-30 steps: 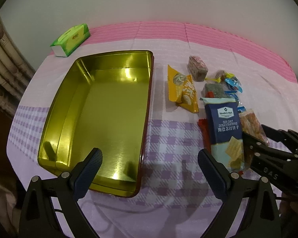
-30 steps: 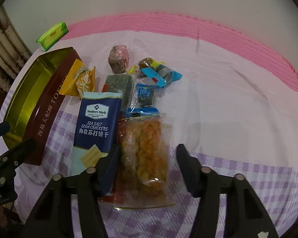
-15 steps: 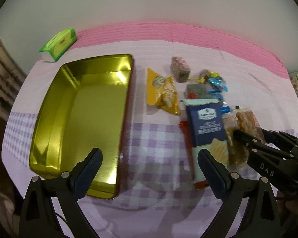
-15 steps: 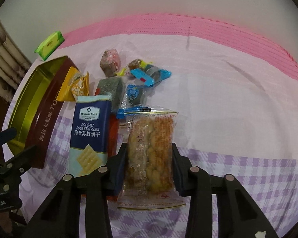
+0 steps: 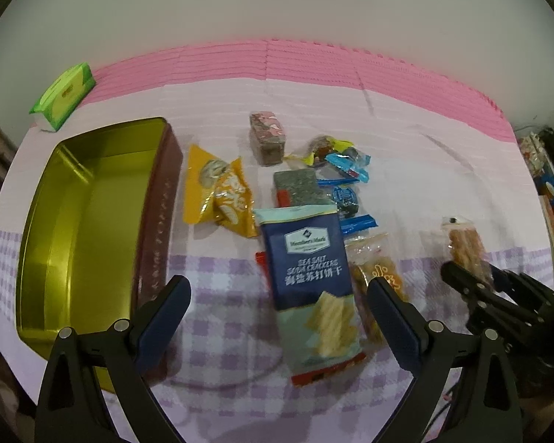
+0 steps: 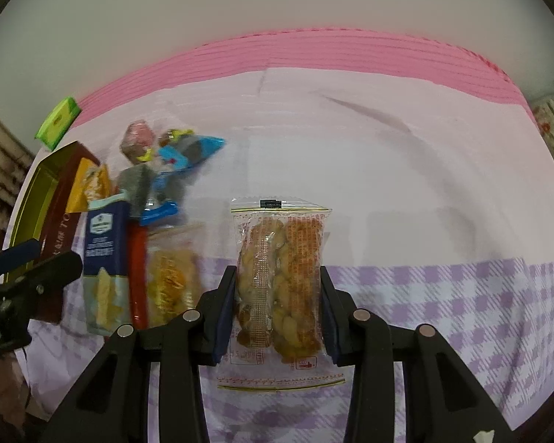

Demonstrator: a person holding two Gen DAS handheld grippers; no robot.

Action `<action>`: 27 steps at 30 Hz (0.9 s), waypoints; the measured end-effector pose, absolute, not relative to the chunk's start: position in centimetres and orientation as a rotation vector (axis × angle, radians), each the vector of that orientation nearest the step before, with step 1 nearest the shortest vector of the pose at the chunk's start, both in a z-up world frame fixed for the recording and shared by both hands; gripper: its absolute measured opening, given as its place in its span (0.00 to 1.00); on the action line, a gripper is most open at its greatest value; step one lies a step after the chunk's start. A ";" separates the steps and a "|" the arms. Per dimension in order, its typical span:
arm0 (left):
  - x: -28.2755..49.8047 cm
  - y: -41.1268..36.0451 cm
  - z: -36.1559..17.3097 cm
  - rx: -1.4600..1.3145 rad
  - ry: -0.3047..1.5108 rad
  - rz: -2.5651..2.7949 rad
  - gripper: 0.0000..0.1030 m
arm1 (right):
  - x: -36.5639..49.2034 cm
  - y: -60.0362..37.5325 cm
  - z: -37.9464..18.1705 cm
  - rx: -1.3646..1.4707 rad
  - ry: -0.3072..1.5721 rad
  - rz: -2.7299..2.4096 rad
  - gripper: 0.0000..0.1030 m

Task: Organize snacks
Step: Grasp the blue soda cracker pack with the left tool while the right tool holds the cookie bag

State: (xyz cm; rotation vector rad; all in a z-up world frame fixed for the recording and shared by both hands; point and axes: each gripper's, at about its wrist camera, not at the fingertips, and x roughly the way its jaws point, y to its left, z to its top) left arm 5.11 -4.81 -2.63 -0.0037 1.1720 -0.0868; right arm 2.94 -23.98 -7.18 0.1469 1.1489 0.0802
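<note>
My right gripper (image 6: 279, 295) is shut on a clear packet of fried twists (image 6: 280, 280) and holds it above the cloth; it also shows in the left wrist view (image 5: 465, 243). My left gripper (image 5: 277, 306) is open and empty, over a blue sea salt cracker pack (image 5: 308, 277). The empty gold tin (image 5: 88, 214) lies to its left. Between them lie a yellow snack bag (image 5: 219, 192), a second clear packet (image 5: 378, 273), a red pack (image 5: 314, 369) under the crackers, two wrapped blocks (image 5: 267, 140) and small blue-wrapped candies (image 5: 345, 166).
A green tissue pack (image 5: 62, 96) sits at the far left by the wall. The table wears a pink and purple checked cloth (image 6: 424, 184). Cluttered shelves (image 5: 550, 192) stand at the far right.
My right gripper closed on the fried twist packet and lifted it off to the right of the pile. My left gripper moved right, from over the tin to over the cracker pack.
</note>
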 end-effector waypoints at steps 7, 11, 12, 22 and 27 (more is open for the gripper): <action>6.2 -6.1 -4.3 0.026 1.207 -0.062 0.89 | 2.8 -25.3 -7.8 0.166 1.155 0.050 0.36; 6.6 -6.3 -5.4 0.044 1.224 -0.038 0.87 | 2.9 -25.6 -8.1 0.174 1.161 0.040 0.36; 6.7 -6.3 -5.6 0.040 1.229 -0.039 0.87 | 2.9 -25.7 -8.2 0.175 1.162 0.039 0.36; 7.0 -6.9 -7.0 0.024 1.265 -0.083 0.53 | 2.8 -25.9 -9.2 0.167 1.177 0.032 0.36; 6.7 -7.1 -7.0 0.027 1.258 -0.093 0.50 | 2.8 -25.8 -9.2 0.160 1.175 0.030 0.36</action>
